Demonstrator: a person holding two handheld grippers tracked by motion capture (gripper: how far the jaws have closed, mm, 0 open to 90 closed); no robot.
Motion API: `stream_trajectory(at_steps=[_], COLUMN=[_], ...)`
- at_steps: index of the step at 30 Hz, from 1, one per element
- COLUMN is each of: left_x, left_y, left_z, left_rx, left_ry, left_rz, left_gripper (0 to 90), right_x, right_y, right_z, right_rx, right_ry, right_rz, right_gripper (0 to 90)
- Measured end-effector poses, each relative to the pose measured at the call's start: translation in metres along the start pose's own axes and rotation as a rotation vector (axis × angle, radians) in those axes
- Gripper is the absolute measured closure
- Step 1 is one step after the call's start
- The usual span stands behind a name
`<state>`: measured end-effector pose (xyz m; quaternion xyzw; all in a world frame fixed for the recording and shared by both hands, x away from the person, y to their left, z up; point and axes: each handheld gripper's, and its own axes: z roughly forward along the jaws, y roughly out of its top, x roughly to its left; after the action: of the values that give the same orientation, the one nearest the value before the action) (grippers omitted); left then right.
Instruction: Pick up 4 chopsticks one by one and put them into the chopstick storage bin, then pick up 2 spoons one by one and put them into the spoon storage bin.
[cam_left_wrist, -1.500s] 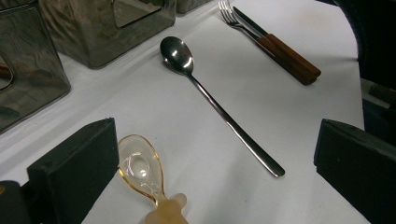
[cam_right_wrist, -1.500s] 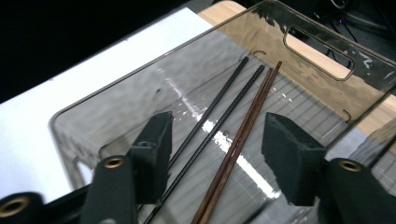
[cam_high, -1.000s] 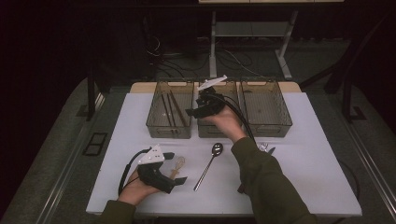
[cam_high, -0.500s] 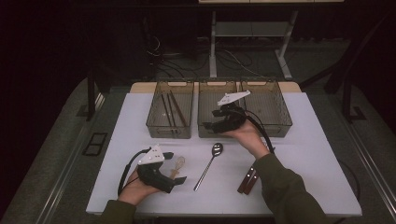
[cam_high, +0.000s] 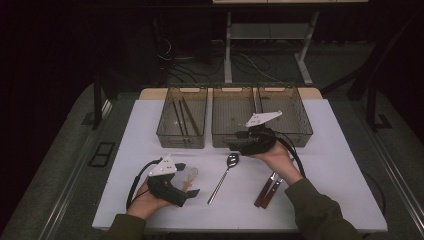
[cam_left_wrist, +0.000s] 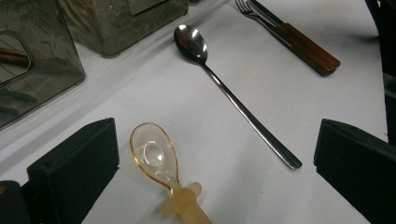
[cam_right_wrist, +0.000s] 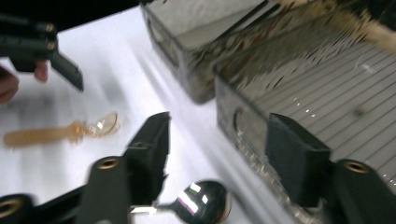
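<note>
Three smoky see-through bins stand side by side at the far edge of the white counter (cam_high: 340, 165). The left bin (cam_high: 165, 132) holds dark chopsticks (cam_high: 181, 117) lying lengthwise; the right bin (cam_high: 300, 127) stands at the other end of the row. Nearer the front, two wooden-handled forks (cam_high: 268, 190) lie side by side, well apart from the bins, their tines pointing toward the row.
</note>
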<state>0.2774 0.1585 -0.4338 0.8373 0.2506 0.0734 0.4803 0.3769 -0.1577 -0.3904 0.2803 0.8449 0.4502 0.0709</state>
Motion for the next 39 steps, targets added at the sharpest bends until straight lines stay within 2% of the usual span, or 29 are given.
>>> stream_trajectory(at_steps=[6,13,17,27,36,39], left_x=[0.000,0.000,-0.001,-0.001,-0.001,-0.001], left_y=[0.000,0.000,0.000,0.000,0.001,0.001], left_z=[0.000,0.000,0.000,0.000,0.000,0.000], left_rx=[0.001,0.000,0.002,-0.001,-0.002,0.002], left_ry=[0.001,0.002,0.000,-0.002,-0.005,-0.005], left_rz=[0.000,0.004,0.008,0.005,0.011,0.011], left_gripper=[0.0,0.0,0.0,0.0,0.0,0.0], right_x=[0.000,0.003,0.004,0.004,0.005,0.005], right_y=[-0.012,-0.015,-0.015,-0.016,-0.019,-0.020], right_z=[0.011,0.029,0.040,0.061,0.059,0.055], right_rx=[0.070,0.122,0.138,0.205,0.250,0.255], right_ry=[-0.010,-0.012,-0.014,-0.045,-0.077,-0.072], right_rz=[-0.002,-0.006,0.003,-0.009,-0.017,-0.021], right_gripper=[68.1,88.6,89.9,89.9,89.9,89.9])
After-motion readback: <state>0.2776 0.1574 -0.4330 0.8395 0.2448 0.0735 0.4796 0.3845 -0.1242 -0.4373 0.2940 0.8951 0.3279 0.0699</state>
